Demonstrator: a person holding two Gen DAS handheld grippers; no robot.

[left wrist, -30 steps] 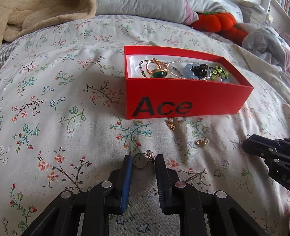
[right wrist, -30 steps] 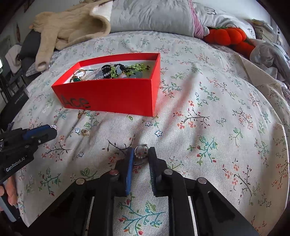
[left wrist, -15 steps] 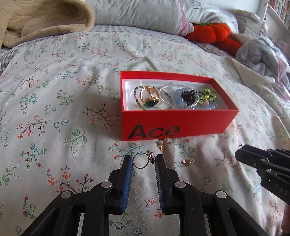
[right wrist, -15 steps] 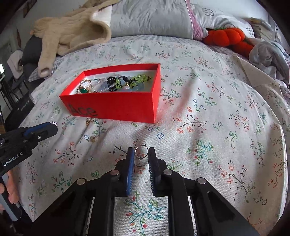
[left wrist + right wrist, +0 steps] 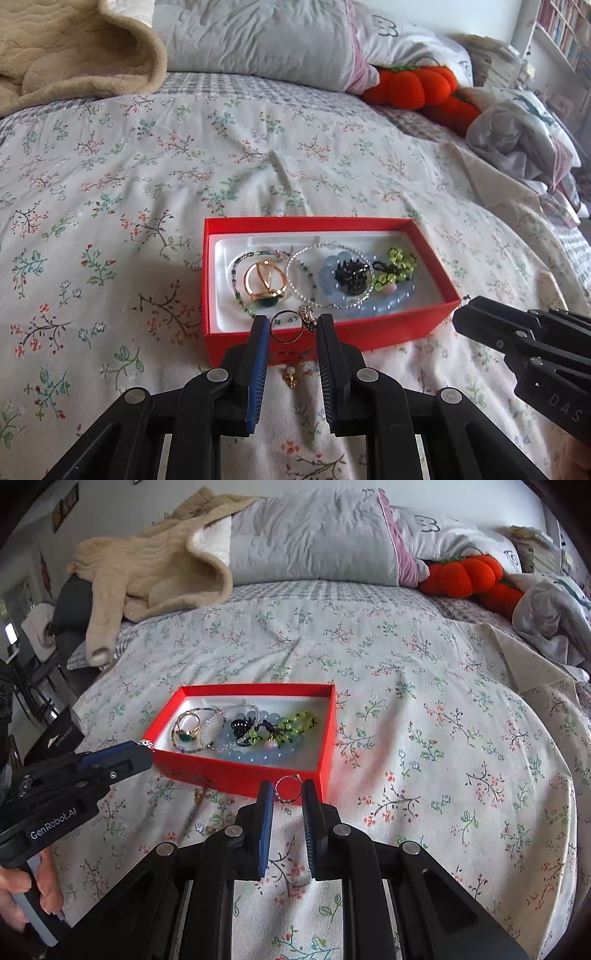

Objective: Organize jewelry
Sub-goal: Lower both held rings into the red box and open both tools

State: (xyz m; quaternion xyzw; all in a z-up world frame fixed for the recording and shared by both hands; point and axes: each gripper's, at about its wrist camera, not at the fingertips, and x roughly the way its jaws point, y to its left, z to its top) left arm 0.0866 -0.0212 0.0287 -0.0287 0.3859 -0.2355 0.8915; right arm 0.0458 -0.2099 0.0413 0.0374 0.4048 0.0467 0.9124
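I have a thin gold hoop earring with a small sparkly charm (image 5: pixel 287 326) pinched between the pads of my left gripper (image 5: pixel 289 325), and a matching thin hoop strung with tiny beads (image 5: pixel 288 789) clamped the same way in my right gripper (image 5: pixel 288 792) — both jaws nearly closed, each biting on its hoop. A second ago both hoops sat low over the flowered bedspread (image 5: pixel 110 206); now both hands have come up and the open red cardboard box with a white lining (image 5: pixel 436 258) lies right under my fingertips, its near wall just beyond the left hoop. I judge the lift finished and the drop into the box next.

Inside the box already: a gold ring with a green stone (image 5: pixel 266 286), a clear beaded bracelet (image 5: pixel 314 295), a pale blue bead bracelet (image 5: pixel 384 306), a black claw clip (image 5: pixel 352 277) and a yellow-green bead cluster (image 5: pixel 395 267). The left end, near the ring, looks the freest landing spot.

Still loose on the bedspread, just before the box, a small gold earring with a pearl (image 5: pixel 290 376) waits for later. My two grippers sit close together at the box front, so they could crowd each other — and the box's near wall could catch a dangling hoop
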